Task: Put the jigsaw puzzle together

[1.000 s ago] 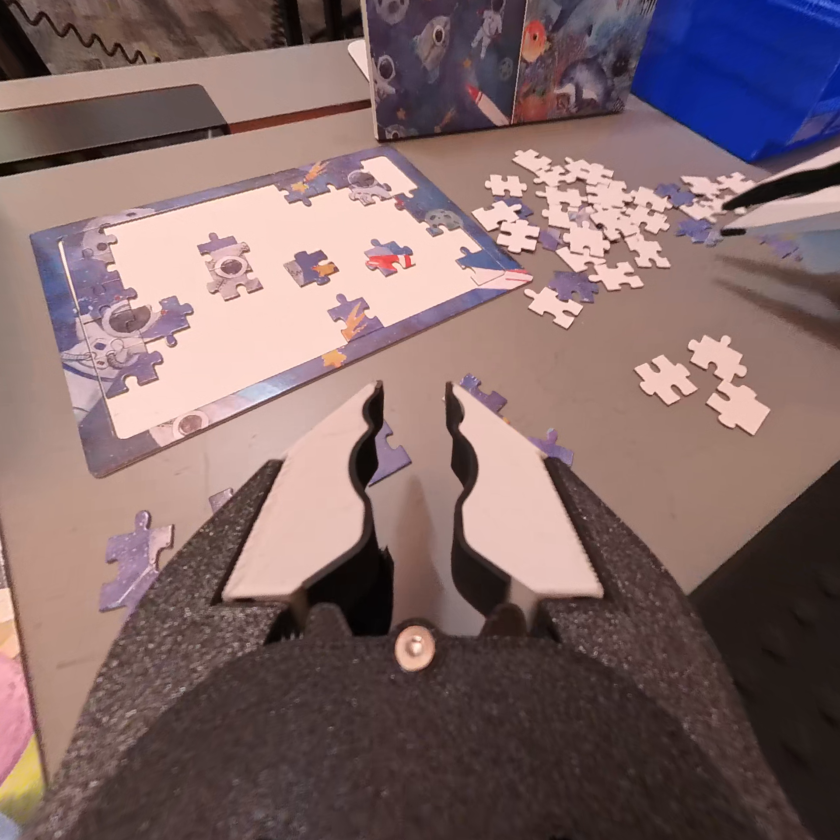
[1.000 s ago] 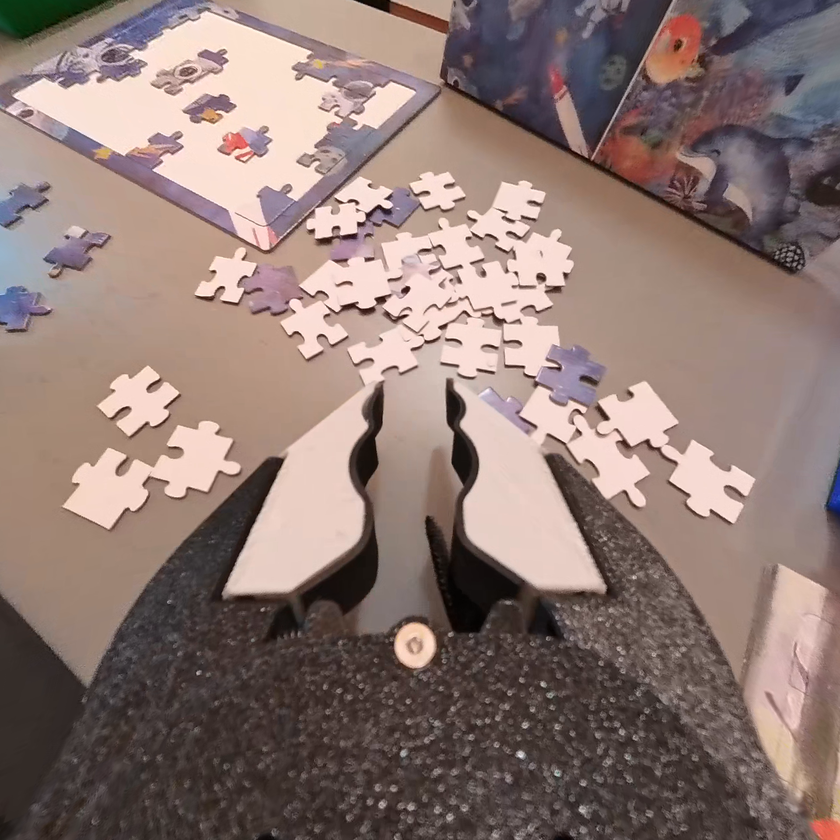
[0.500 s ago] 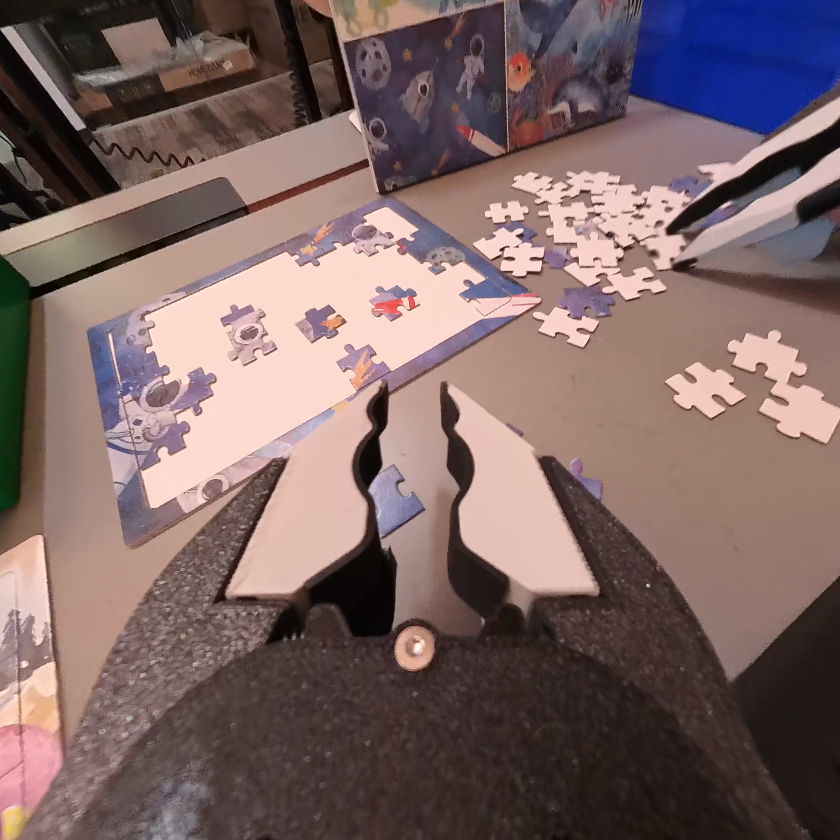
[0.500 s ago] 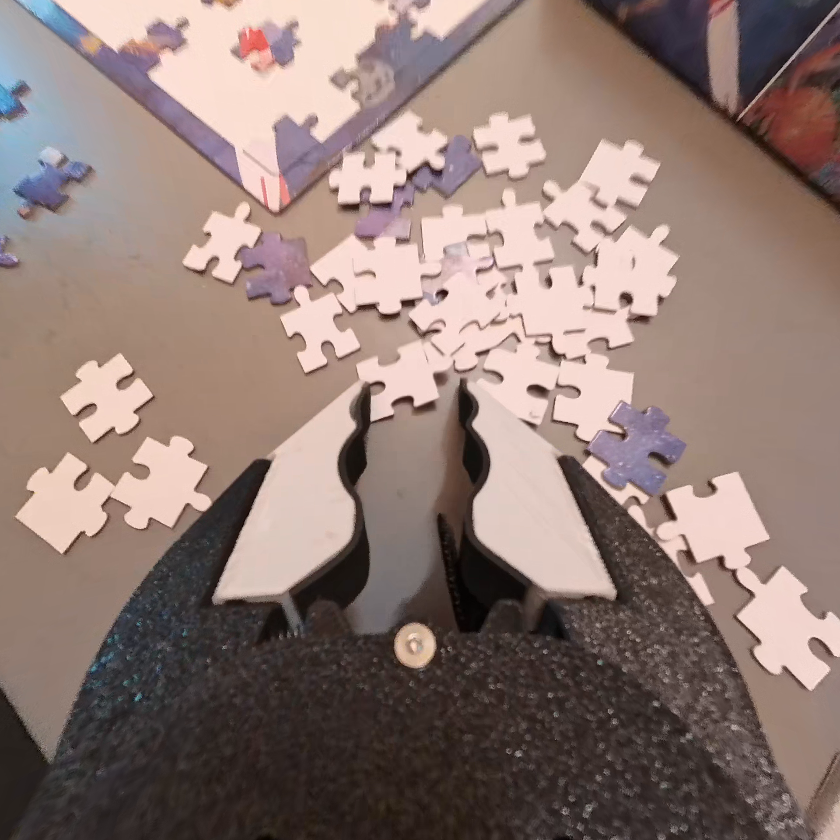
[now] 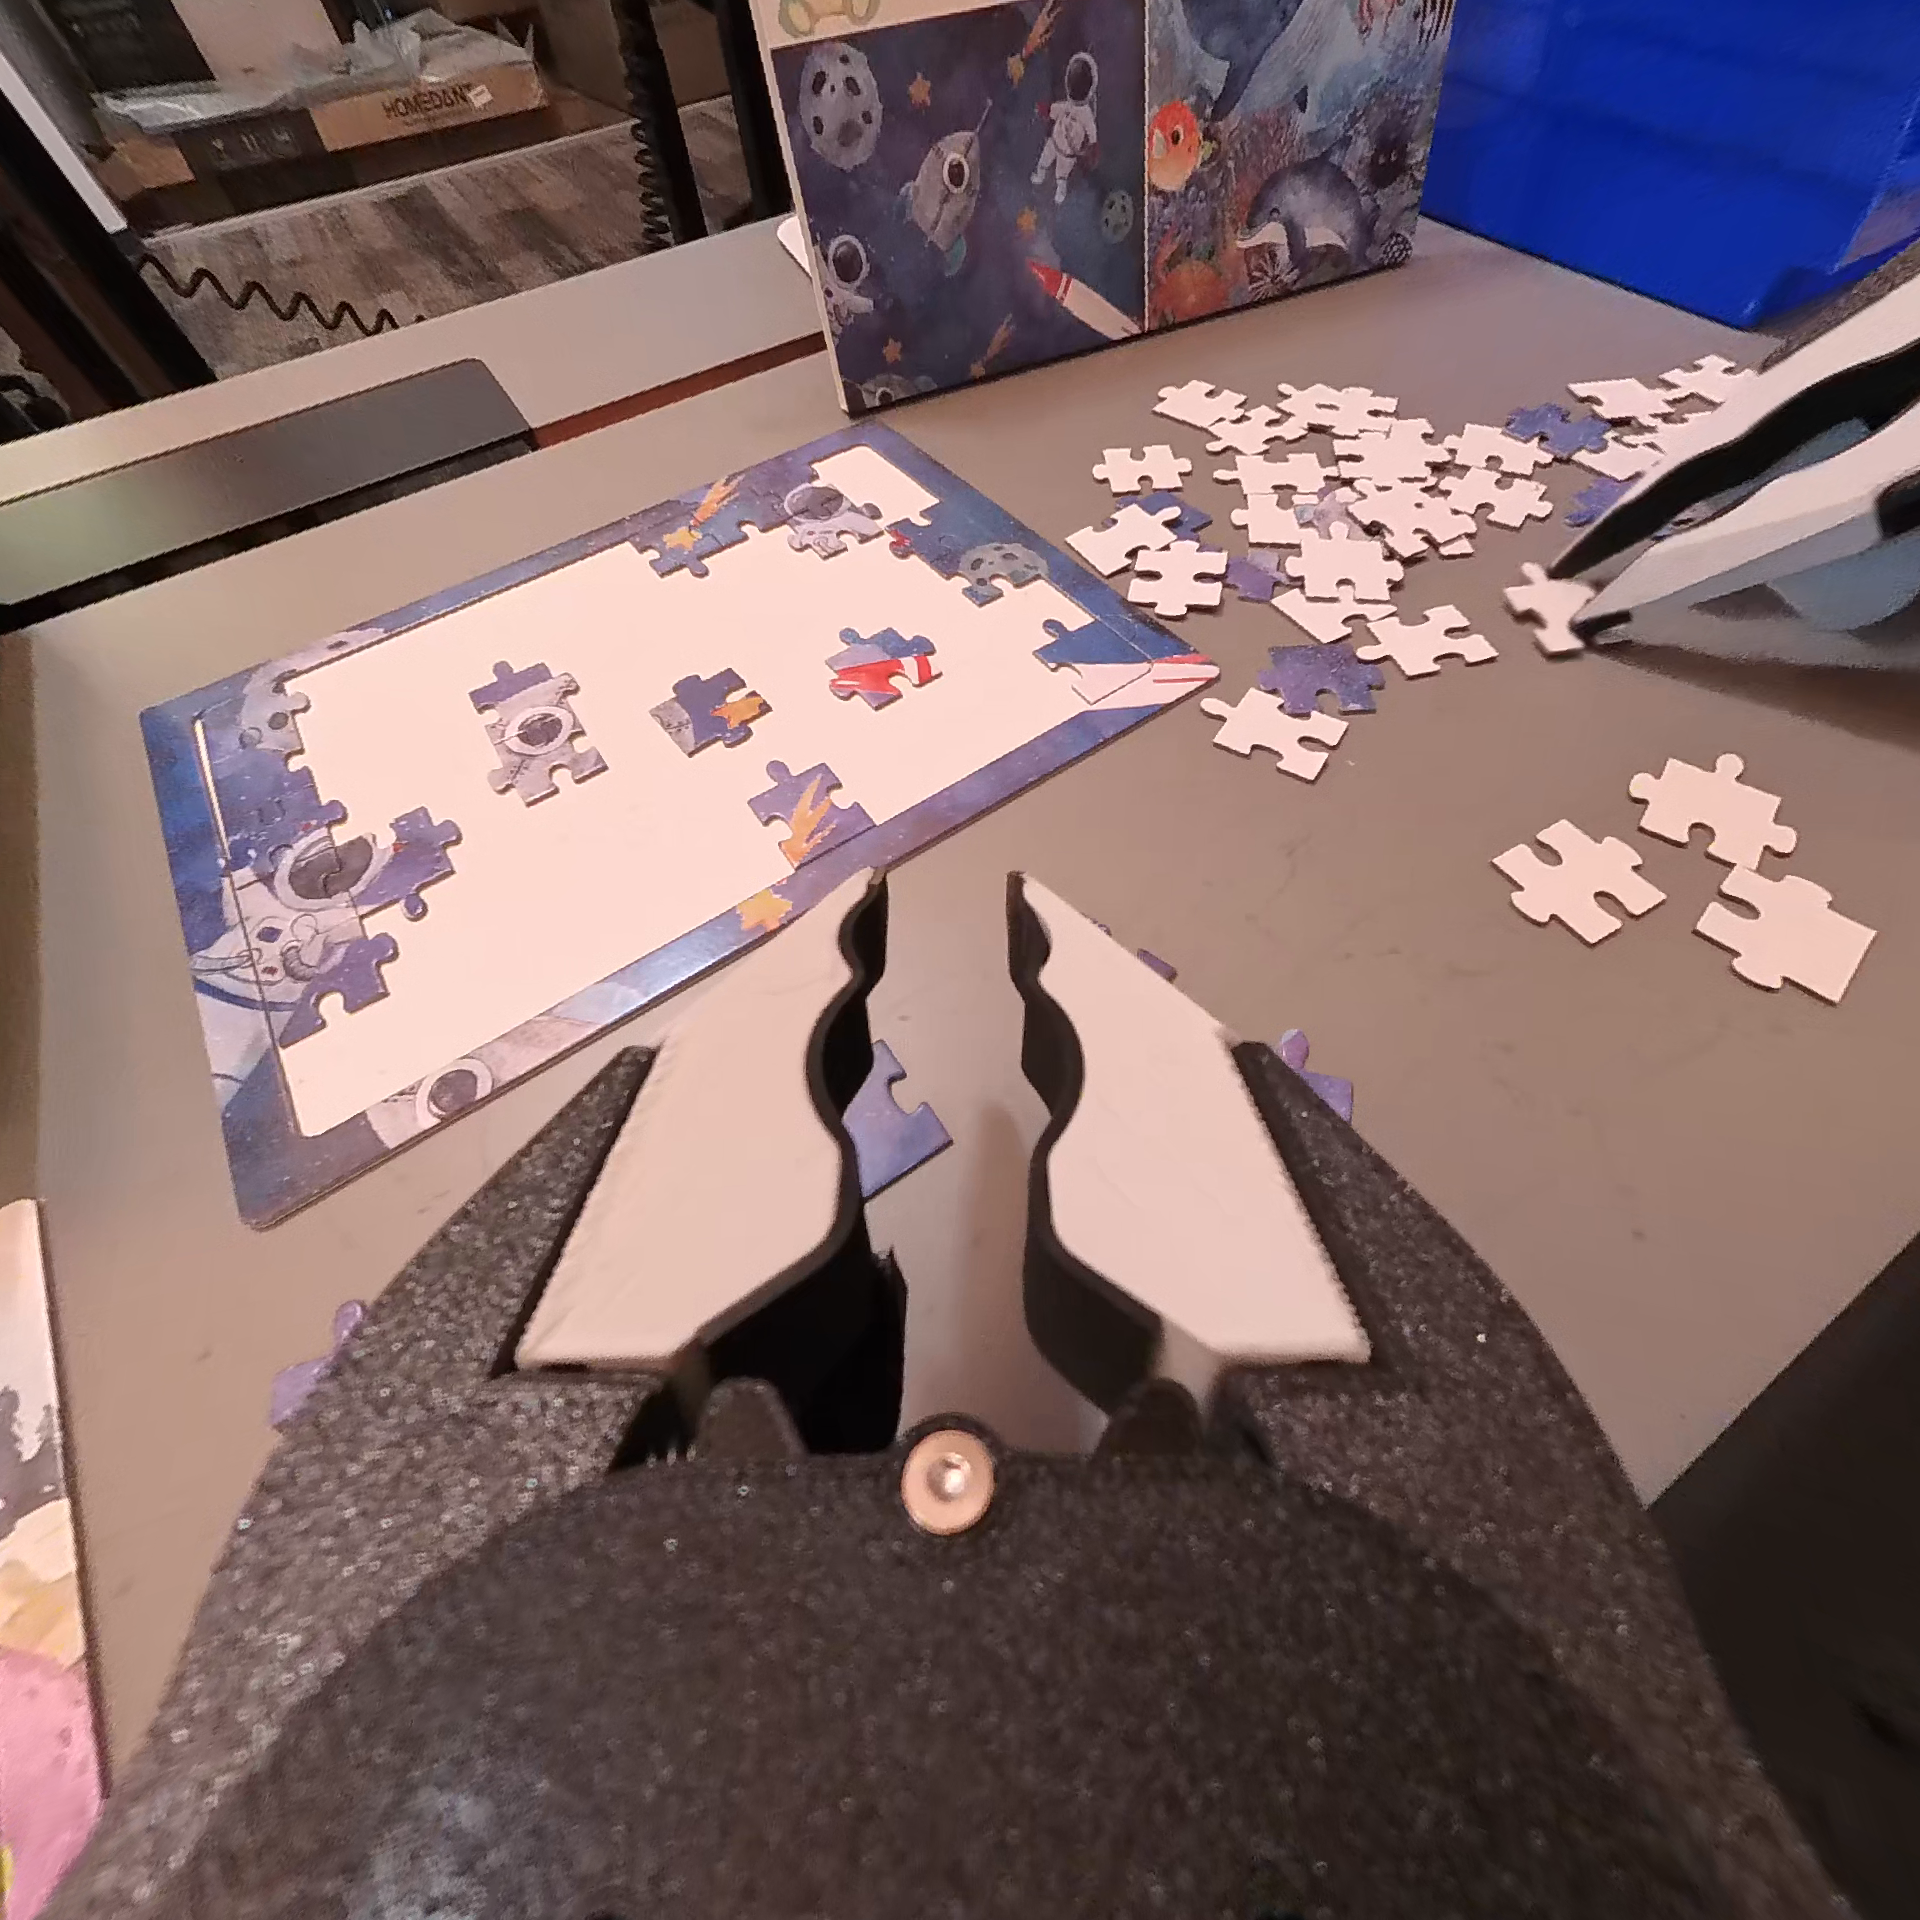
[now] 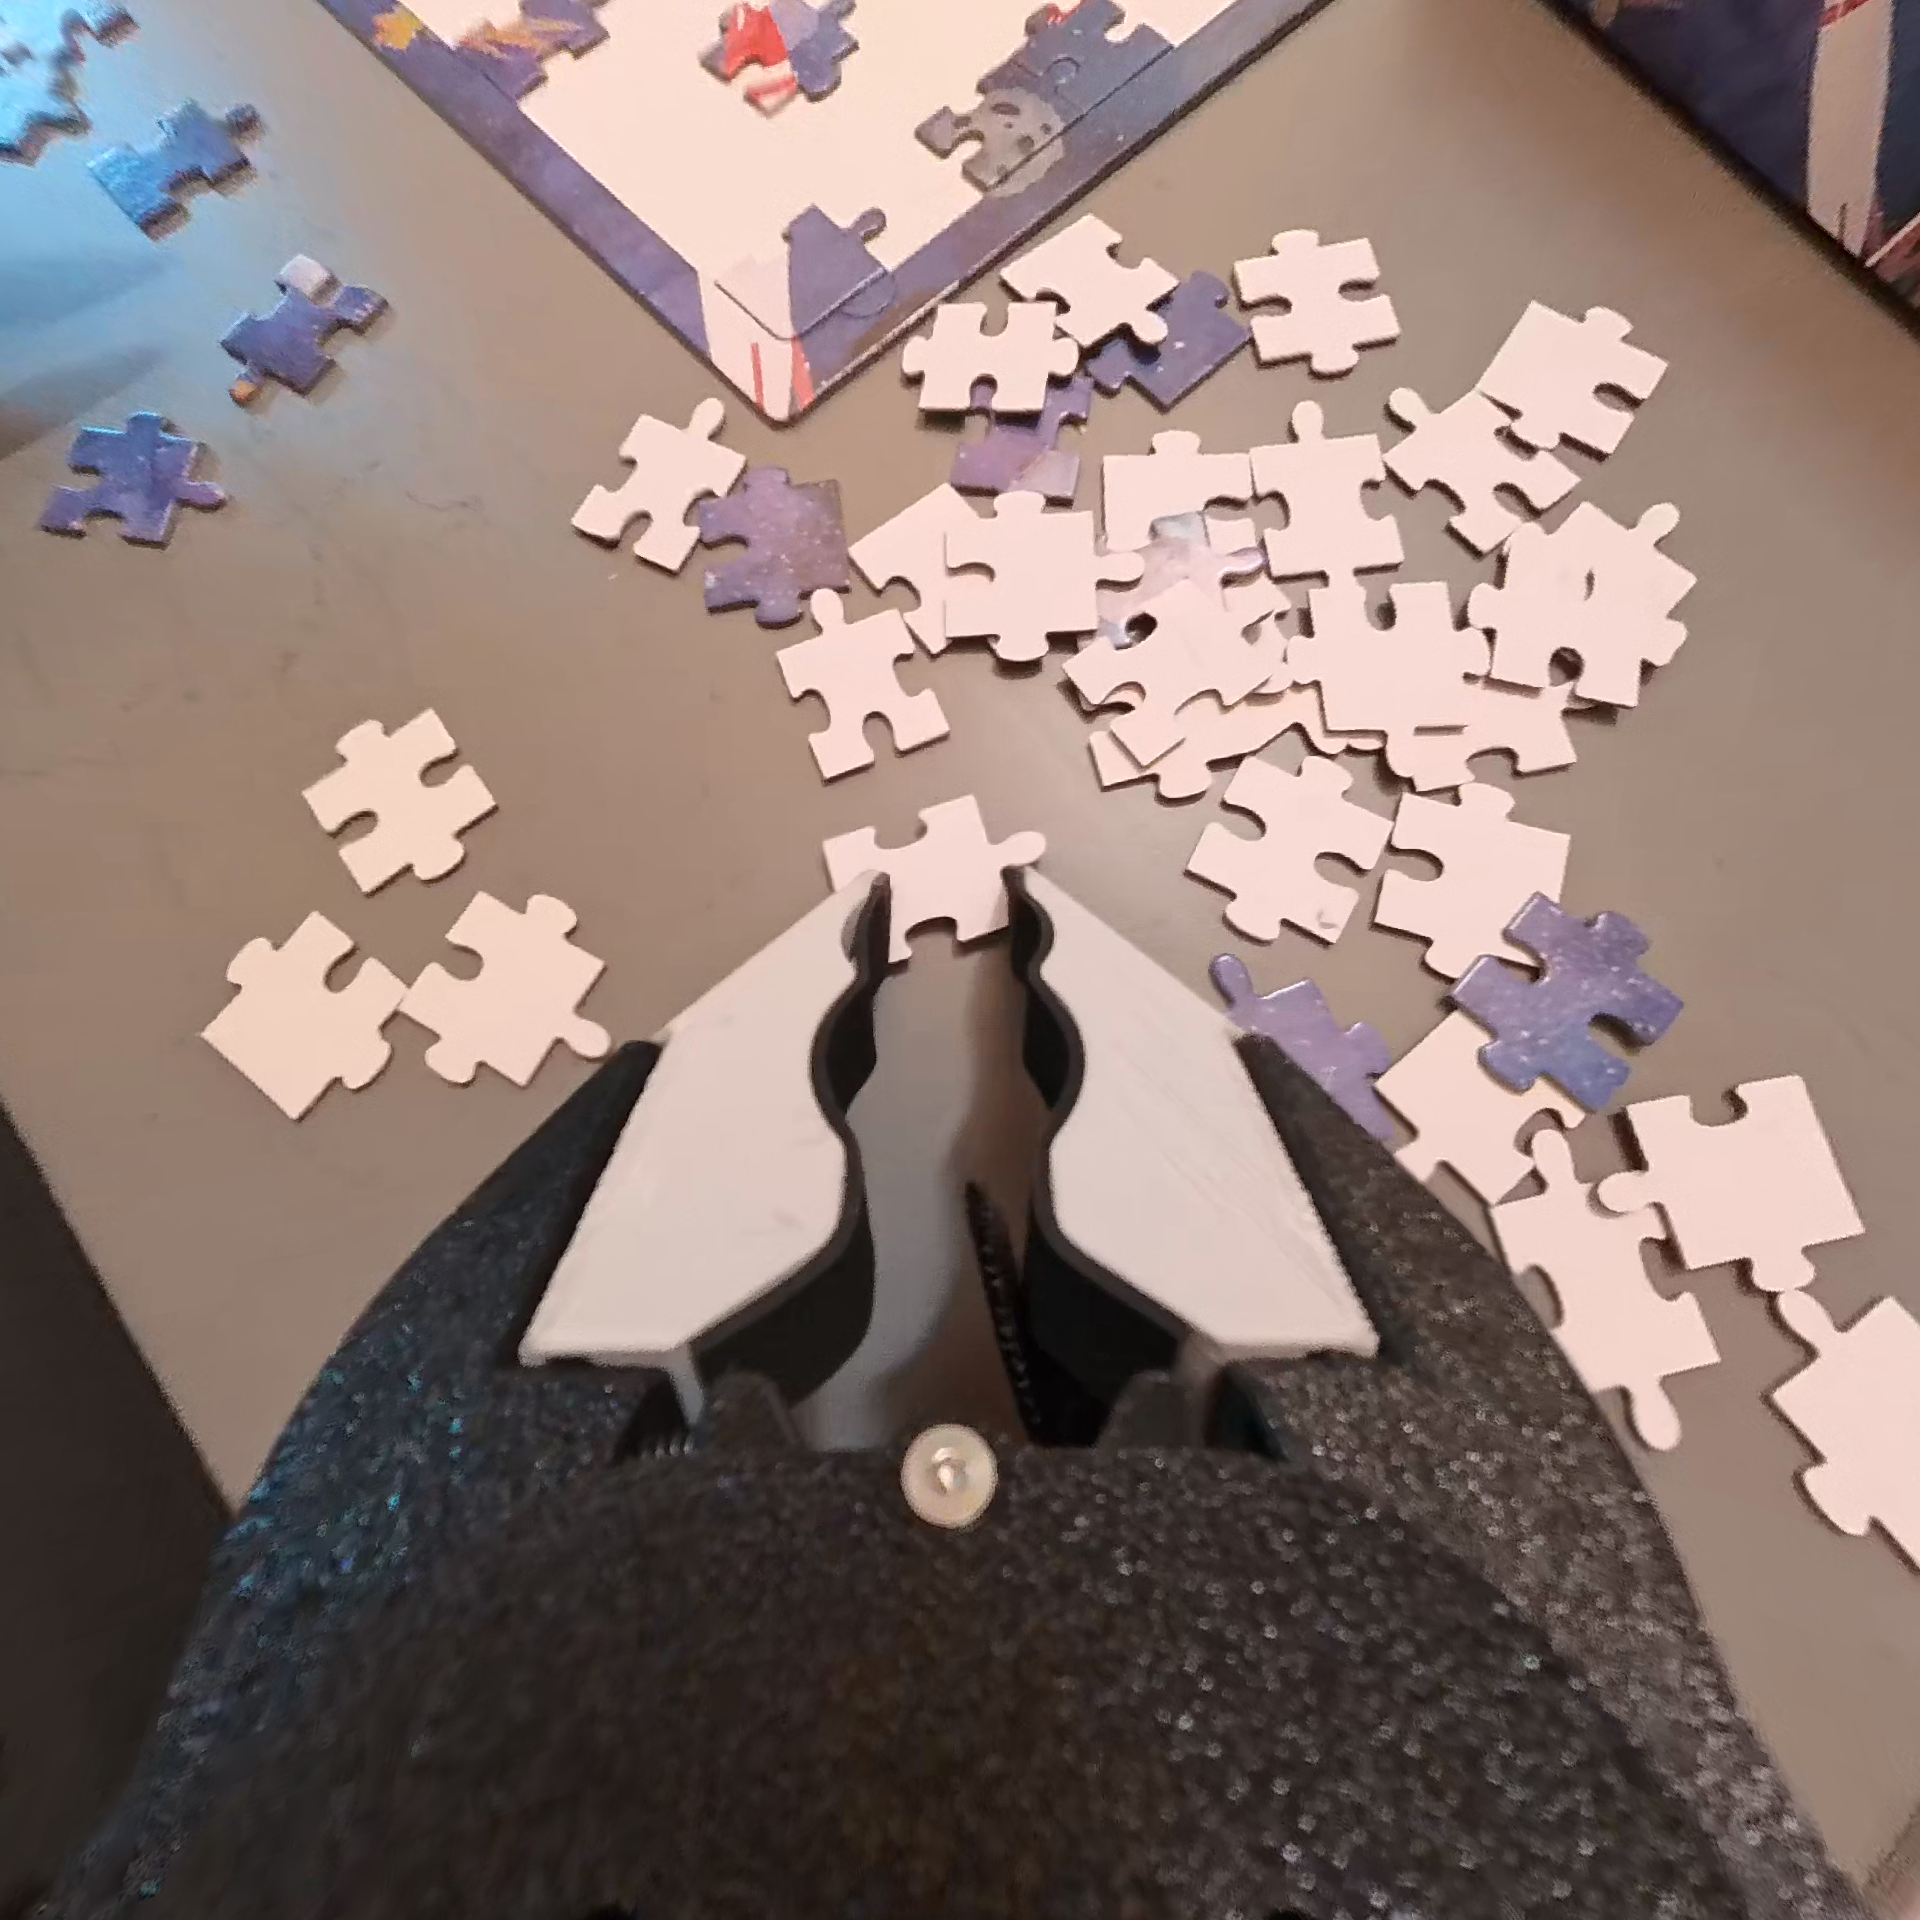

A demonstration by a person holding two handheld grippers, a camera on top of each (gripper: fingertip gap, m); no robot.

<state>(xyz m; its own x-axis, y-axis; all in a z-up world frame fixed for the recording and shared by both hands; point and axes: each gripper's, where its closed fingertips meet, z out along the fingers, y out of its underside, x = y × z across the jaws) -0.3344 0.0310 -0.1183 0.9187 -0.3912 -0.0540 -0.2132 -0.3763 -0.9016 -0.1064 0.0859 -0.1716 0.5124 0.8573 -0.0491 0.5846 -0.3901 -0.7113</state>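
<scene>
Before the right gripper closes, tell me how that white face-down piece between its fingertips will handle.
The white piece lies flat on the grey table, so it is probably thin and light and may slide away instead of lifting. It looks like stiff card, so it likely won't flop. The right gripper flanks it with open jaws; a pinch across its knobbed edges could twist it.

Matt grey table [image 5: 1299, 1091]; cardboard puzzle pieces [image 6: 1340, 644], plain white backs.

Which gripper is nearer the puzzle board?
Left. The left gripper hangs at the puzzle board's near edge, open. The right gripper is off past its corner, fingertips around a white face-down piece.
</scene>
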